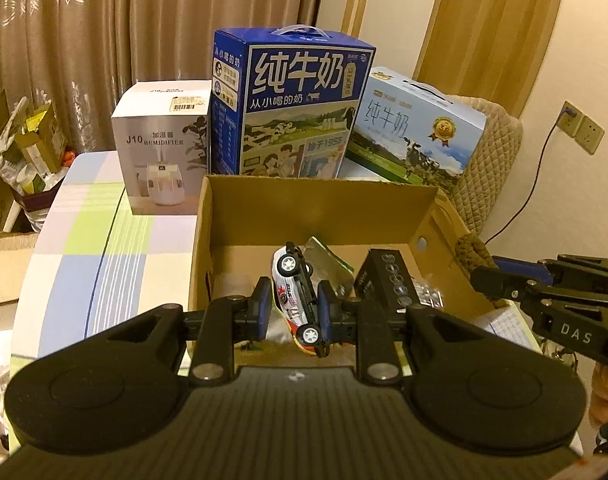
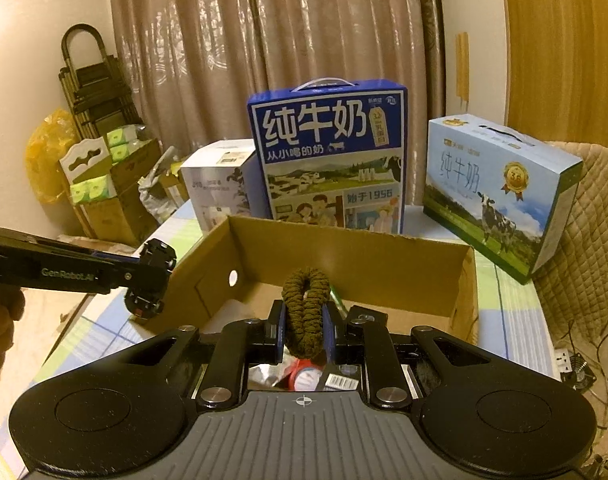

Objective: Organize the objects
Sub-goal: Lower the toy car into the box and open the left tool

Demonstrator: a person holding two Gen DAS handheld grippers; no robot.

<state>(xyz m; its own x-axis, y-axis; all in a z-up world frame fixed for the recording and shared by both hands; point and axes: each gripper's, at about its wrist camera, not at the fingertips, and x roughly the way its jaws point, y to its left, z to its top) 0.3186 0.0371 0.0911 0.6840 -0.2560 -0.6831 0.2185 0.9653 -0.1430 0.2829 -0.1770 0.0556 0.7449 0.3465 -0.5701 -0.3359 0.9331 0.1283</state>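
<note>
Sorting under way at a cardboard box (image 1: 324, 208) on a checked tabletop (image 1: 104, 220): your left hand-held gripper (image 1: 294, 312) pinches a white toy race car (image 1: 298, 300) between its blue pads, tilted nose-down just above the box's near wall, while your right hand-held gripper (image 2: 304, 320) clamps a loop of brown braided cord (image 2: 306, 312) over the same box. Both pieces hang in the air, neither set down, so judge this as mid-task. Already lying inside are a black carton printed with round icons (image 1: 388, 280), a silver foil pouch (image 1: 324, 256), small clear-wrapped bits (image 1: 428, 294) and, in the right wrist view, a red-and-white roll (image 2: 304, 376) and a barcoded packet (image 2: 340, 380). Whether these are being loaded or taken out cannot be told. Room inside is tight on the right half; the left floor by the wall looks freer. Behind the far wall, a humidifier box (image 1: 164, 148), a tall blue milk carton (image 1: 300, 108) and a pale blue milk gift box (image 1: 416, 132) stand close, closing off the back. Bare tabletop lies open left of the box, and your two tools sit near each other, so mind their crossing.
</note>
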